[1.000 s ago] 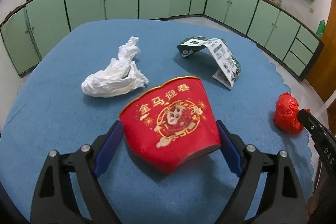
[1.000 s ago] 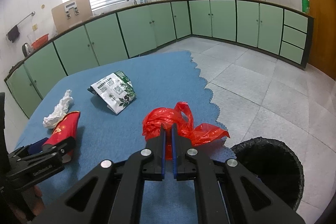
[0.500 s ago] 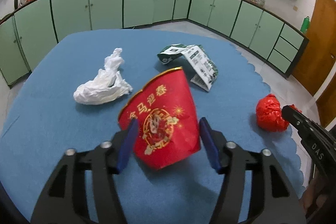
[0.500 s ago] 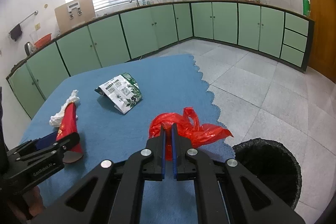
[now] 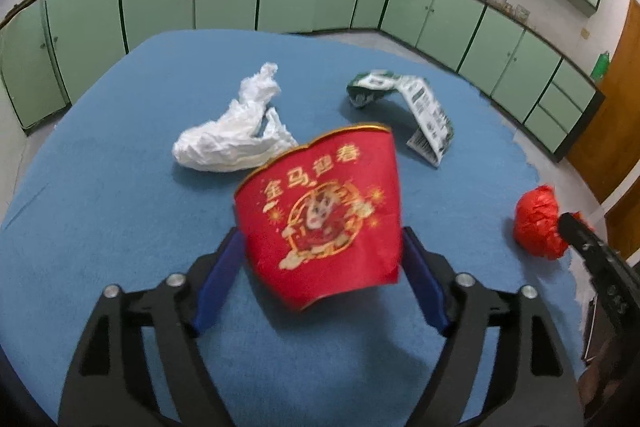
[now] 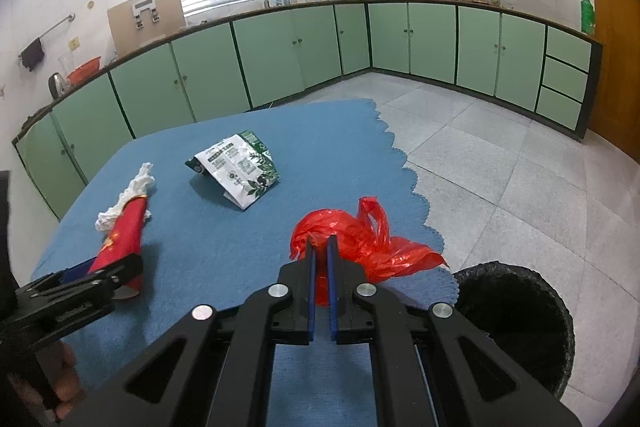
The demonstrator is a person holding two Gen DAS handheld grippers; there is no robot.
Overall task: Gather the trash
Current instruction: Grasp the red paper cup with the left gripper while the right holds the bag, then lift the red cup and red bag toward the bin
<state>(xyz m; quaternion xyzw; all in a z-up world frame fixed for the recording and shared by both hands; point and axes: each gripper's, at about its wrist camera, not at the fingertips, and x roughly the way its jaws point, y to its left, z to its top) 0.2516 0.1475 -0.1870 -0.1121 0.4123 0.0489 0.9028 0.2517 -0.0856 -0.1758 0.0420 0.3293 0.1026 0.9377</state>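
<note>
My left gripper (image 5: 322, 247) is shut on a flattened red paper cup (image 5: 324, 219) with gold print and holds it above the blue tablecloth (image 5: 100, 211); the cup also shows in the right wrist view (image 6: 124, 235). My right gripper (image 6: 320, 247) is shut on a crumpled red plastic bag (image 6: 360, 239), raised near the table's right edge; the bag also shows in the left wrist view (image 5: 536, 223). A crumpled white bag (image 5: 236, 131) and a green-white snack packet (image 5: 412, 107) lie on the table.
A black-lined trash bin (image 6: 516, 315) stands on the tiled floor just right of the table, below my right gripper. Green kitchen cabinets (image 6: 280, 55) run along the walls behind. The table's scalloped edge (image 6: 416, 187) borders the floor.
My left gripper has lifted the red cup off the cloth and tilted it. My right gripper has raised the red bag slightly; the view has shifted a little.
</note>
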